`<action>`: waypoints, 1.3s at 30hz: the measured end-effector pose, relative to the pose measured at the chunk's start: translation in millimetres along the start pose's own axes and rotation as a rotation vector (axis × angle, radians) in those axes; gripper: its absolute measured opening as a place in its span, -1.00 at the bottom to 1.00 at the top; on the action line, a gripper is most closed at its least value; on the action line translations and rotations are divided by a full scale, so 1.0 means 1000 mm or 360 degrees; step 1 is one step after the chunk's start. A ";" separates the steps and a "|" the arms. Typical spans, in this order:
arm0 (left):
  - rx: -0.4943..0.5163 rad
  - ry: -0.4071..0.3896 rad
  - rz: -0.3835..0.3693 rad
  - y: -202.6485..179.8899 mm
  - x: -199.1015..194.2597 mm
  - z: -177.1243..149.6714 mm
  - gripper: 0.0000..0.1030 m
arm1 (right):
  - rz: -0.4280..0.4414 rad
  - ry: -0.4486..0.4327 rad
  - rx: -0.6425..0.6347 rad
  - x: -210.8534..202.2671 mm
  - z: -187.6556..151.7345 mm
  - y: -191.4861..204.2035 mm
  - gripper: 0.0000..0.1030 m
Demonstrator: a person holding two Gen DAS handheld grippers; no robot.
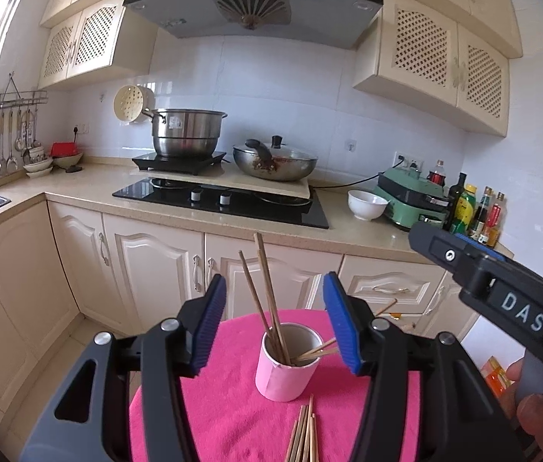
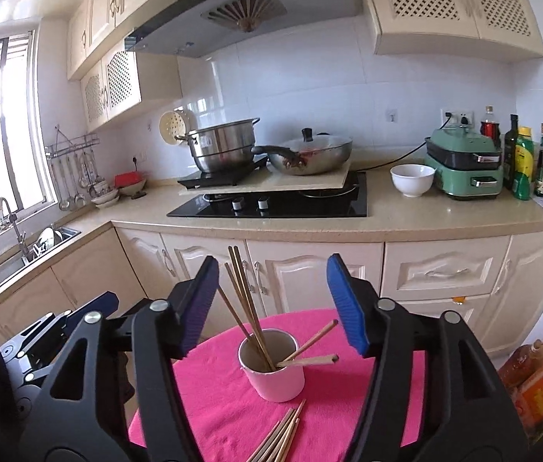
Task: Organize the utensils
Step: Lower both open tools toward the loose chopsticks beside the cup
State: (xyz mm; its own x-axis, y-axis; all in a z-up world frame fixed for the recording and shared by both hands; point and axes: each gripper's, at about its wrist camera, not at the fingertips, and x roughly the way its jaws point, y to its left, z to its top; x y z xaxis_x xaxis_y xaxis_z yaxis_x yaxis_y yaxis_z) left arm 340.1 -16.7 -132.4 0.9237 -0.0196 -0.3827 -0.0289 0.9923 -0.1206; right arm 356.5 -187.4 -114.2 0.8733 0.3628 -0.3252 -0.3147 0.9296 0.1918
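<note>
A pink cup (image 1: 286, 377) (image 2: 279, 381) stands on a round table under a pink cloth (image 1: 233, 404) (image 2: 213, 385). Several wooden chopsticks (image 1: 267, 288) (image 2: 244, 296) stick out of the cup, some upright and some leaning right. A loose bundle of chopsticks (image 1: 304, 435) (image 2: 279, 439) lies on the cloth in front of the cup. My left gripper (image 1: 274, 277) hovers above and short of the cup, open, with nothing between its blue pads. My right gripper (image 2: 273, 260) hovers likewise, open and empty. A hand (image 1: 537, 415) holds the right tool.
Beyond the table runs a kitchen counter (image 2: 406, 219) with a black hob (image 2: 271, 204), a steel pot (image 2: 221, 146), a wok (image 2: 309, 158), a white bowl (image 2: 411, 179), a green appliance (image 2: 463, 165) and bottles (image 2: 521, 161). A sink (image 2: 40, 242) is at left. Orange packets (image 2: 540, 385) sit low right.
</note>
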 end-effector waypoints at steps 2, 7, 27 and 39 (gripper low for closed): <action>0.0000 -0.0004 -0.0018 0.000 -0.008 -0.001 0.03 | -0.0024 -0.0008 -0.0009 -0.010 0.000 0.002 0.19; -0.0010 0.0048 -0.0052 0.004 -0.019 -0.009 0.04 | -0.0085 0.0007 -0.0017 -0.030 -0.011 0.004 0.21; 0.0066 0.0800 -0.0101 0.024 0.056 -0.133 0.04 | -0.0336 0.0433 0.0167 -0.017 -0.126 -0.035 0.22; 0.0186 0.1188 -0.0129 0.015 0.111 -0.193 0.04 | -0.0311 0.0763 0.0276 0.027 -0.187 -0.052 0.22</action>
State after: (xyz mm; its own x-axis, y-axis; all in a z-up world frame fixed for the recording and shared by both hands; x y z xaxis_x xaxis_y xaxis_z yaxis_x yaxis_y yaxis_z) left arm 368.1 -27.3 -353.5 0.4161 -0.1294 -0.9001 0.1073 0.9899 -0.0927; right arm 326.6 -213.5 -306.2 0.6292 0.2112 -0.7480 -0.0626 0.9730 0.2221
